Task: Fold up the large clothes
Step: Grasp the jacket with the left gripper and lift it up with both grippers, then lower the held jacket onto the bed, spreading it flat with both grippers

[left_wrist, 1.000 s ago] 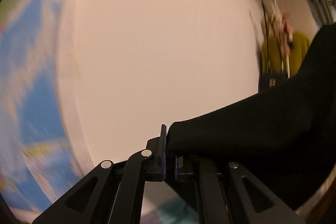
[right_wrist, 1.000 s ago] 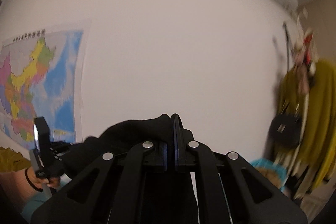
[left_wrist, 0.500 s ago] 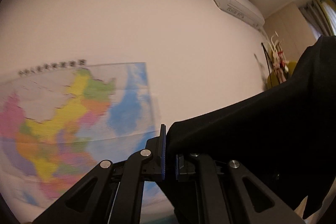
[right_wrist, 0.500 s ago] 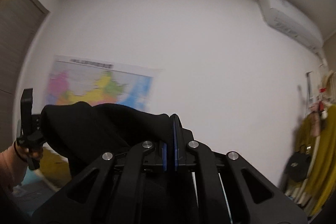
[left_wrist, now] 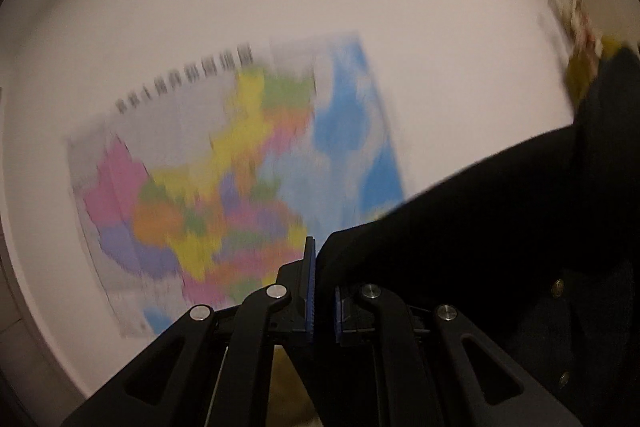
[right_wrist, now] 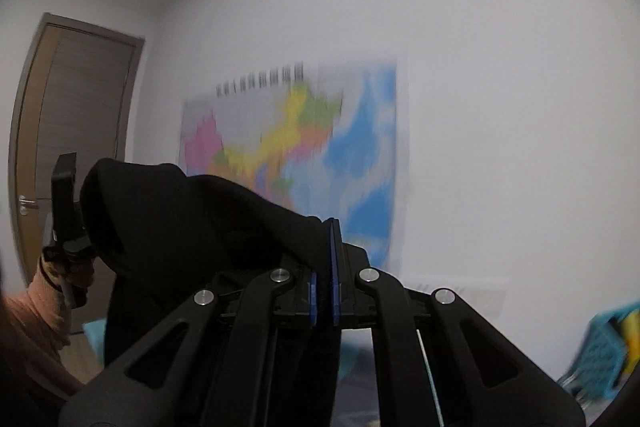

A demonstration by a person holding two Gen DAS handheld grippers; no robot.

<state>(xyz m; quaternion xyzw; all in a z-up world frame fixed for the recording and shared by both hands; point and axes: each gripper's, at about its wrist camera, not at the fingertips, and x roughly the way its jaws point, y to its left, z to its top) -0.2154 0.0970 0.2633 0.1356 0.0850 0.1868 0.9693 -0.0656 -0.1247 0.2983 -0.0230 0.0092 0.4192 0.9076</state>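
Observation:
A large black garment with small brass buttons hangs in the air between both grippers. My left gripper is shut on one edge of it, and the cloth stretches away to the right. My right gripper is shut on another edge, with the black garment draping off to the left. In the right wrist view the left gripper shows at the far left, held by a hand in a pinkish sleeve. Both grippers point about level at the wall.
A coloured wall map hangs straight ahead, also blurred in the left wrist view as the wall map. A brown door stands at the left. A teal basket sits low at the right. Yellow clothing hangs at far right.
Both views have swung leftwards across the wall, so the map sits near the middle and the door has come into sight. The garment stays pinched and held up between the grippers.

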